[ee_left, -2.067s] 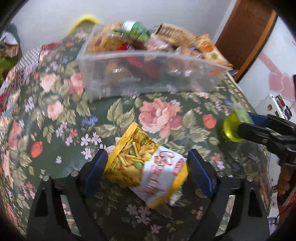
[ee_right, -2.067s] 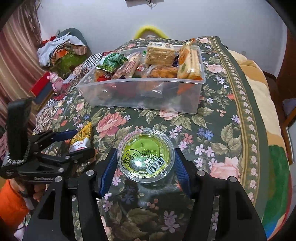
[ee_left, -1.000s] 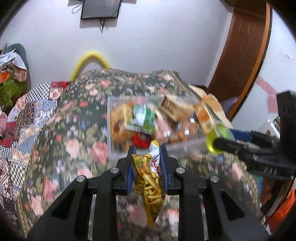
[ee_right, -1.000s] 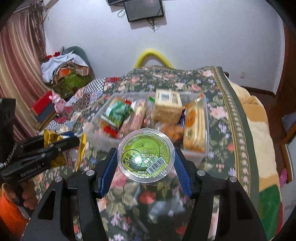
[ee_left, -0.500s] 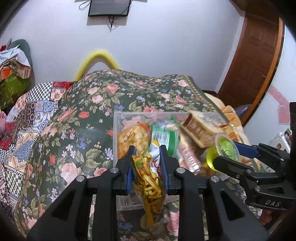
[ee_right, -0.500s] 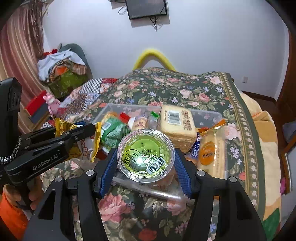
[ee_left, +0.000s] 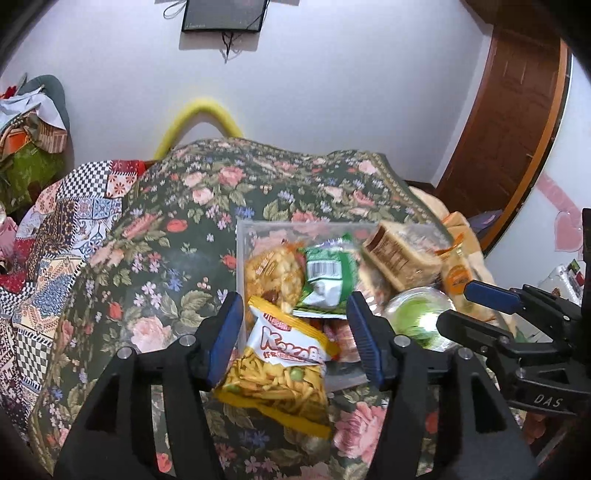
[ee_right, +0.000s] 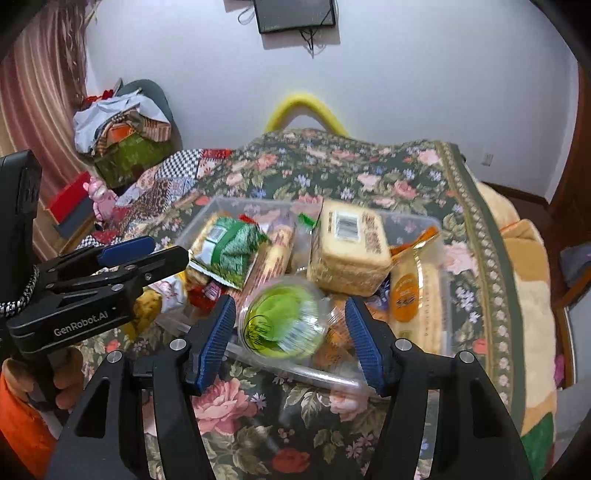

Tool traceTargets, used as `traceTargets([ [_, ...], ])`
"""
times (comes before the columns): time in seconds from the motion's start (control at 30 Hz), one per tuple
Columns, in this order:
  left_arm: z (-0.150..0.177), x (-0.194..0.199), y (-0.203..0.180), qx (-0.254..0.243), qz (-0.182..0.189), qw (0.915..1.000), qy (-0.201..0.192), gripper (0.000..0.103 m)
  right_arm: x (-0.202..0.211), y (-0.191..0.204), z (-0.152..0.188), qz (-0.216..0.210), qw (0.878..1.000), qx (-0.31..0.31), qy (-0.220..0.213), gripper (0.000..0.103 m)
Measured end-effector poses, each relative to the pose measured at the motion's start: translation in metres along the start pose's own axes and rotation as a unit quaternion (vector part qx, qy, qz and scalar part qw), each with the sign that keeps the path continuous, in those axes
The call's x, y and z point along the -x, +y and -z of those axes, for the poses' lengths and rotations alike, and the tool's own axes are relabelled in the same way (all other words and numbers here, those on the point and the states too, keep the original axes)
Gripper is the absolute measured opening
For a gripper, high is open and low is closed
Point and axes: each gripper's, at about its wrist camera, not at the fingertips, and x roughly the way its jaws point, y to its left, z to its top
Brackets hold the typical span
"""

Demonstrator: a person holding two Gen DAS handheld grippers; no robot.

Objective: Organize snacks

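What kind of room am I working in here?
Most likely a bedroom at home. The snack bin sits on what looks like a bed under a floral cover, a heap of clothes lies in the corner, and a small screen hangs on the wall.

We see a dark screen on the white wall. A yellow hoop pokes up behind the flowery blanket. Clothes pile up by the striped curtain. A brown door stands at the side.

Clear plastic bin, glossy packets
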Motion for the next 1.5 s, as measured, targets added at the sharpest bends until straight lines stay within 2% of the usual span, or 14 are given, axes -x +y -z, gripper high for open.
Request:
traceTargets([
  [0.2,-0.009,0.056,-0.017,-0.012,0.005,0.9991,-0.039,0.058,0.044,0.0,-0.006,0.004,0.999,-0.005,-0.037,0.059],
  [0.5,0.001,0.188,-0.066,-0.039,0.013,0.989,-0.142,0.06,0.158,0.016,-0.002,0.001,0.991,-0.001,-0.135,0.059],
  [0.6,0.01,0.222,-0.08,-0.045,0.007,0.9844,-0.17,0.065,0.192,0.024,0.006,0.002,0.986,0.002,-0.165,0.063],
  [0.77,0.031,0.267,-0.102,-0.056,-0.007,0.9754,-0.213,0.084,0.234,0.038,0.025,0.004,0.979,0.007,-0.203,0.075],
  [0.87,0.044,0.281,-0.113,-0.065,-0.019,0.9714,-0.228,0.095,0.242,0.041,0.033,0.006,0.977,0.009,-0.211,0.085],
  [1.1,0.061,0.293,-0.12,-0.069,-0.023,0.9691,-0.236,0.102,0.248,0.049,0.049,0.023,0.974,0.01,-0.224,0.103],
  [1.5,0.071,0.292,-0.117,-0.055,-0.021,0.9719,-0.228,0.103,0.255,0.054,0.065,0.029,0.974,0.015,-0.225,0.103],
])
